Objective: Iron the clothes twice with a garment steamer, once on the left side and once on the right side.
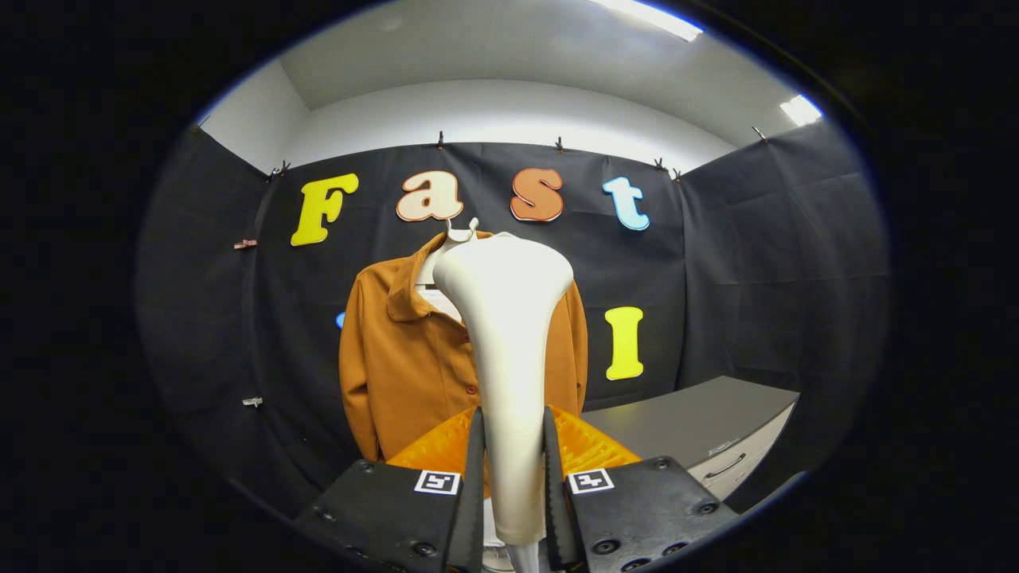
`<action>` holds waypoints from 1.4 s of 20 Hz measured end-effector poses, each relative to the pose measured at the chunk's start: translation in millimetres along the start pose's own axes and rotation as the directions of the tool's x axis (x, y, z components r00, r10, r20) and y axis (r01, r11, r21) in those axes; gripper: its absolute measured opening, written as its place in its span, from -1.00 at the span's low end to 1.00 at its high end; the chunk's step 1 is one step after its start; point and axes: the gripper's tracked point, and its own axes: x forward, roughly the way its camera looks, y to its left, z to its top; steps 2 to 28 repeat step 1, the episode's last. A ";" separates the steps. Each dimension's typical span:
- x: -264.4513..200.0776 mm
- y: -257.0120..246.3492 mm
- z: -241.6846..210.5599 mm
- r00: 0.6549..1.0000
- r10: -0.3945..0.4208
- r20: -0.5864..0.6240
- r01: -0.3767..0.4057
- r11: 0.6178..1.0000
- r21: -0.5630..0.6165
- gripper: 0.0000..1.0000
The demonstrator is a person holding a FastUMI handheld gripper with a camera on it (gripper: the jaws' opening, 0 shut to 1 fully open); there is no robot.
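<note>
Gripping steamer point(509, 350) handle: your gripper point(513, 477) fingers pinch it both sides, long axis upright. Jacket point(406, 358) hangs beyond, ahead, slightly left.

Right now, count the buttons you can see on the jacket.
2. One button sits on the jacket front beside the steamer; another button lies below it. The steamer, gripped in the tool, may hide more.
</note>
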 end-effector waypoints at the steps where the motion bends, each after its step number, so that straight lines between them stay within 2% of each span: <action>1: -0.7 -0.1 0.2 1.000 0.000 -0.001 0.000 1.000 0.002 -0.31; 28: -0.7 -0.1 0.2 1.000 0.000 -0.001 0.000 1.000 0.002 -0.31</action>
